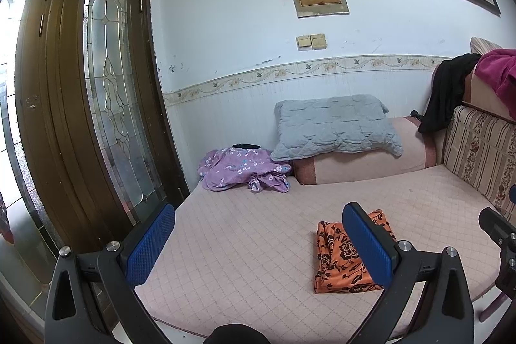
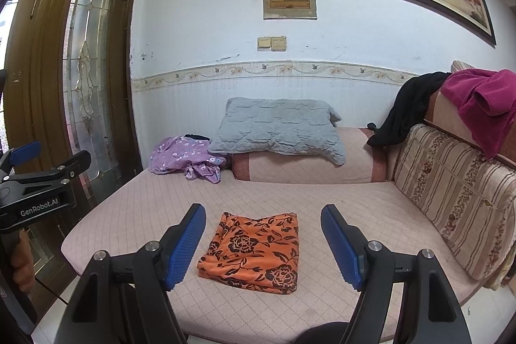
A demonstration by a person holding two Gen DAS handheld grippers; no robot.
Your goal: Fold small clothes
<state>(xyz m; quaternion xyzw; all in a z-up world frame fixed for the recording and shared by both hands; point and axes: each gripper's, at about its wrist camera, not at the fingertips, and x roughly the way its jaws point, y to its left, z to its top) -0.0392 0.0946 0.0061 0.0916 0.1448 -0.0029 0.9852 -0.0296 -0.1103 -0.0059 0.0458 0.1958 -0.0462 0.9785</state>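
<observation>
A folded orange cloth with a black flower print (image 2: 254,250) lies flat on the pink quilted sofa seat (image 2: 290,192); it also shows in the left wrist view (image 1: 338,260), partly behind my right-hand finger. My right gripper (image 2: 262,244) is open and empty, held just above and in front of the cloth. My left gripper (image 1: 258,244) is open and empty, to the left of the cloth; it also shows in the right wrist view (image 2: 48,157). A crumpled purple flowered garment (image 2: 187,157) lies at the seat's far left, also in the left wrist view (image 1: 242,170).
A grey quilted pillow (image 2: 280,128) rests on the pink armrest (image 2: 306,166). A striped back cushion (image 2: 458,189) stands on the right, with black (image 2: 406,105) and magenta (image 2: 483,99) clothes over the sofa back. A wooden glass-panelled door (image 1: 106,105) is at left.
</observation>
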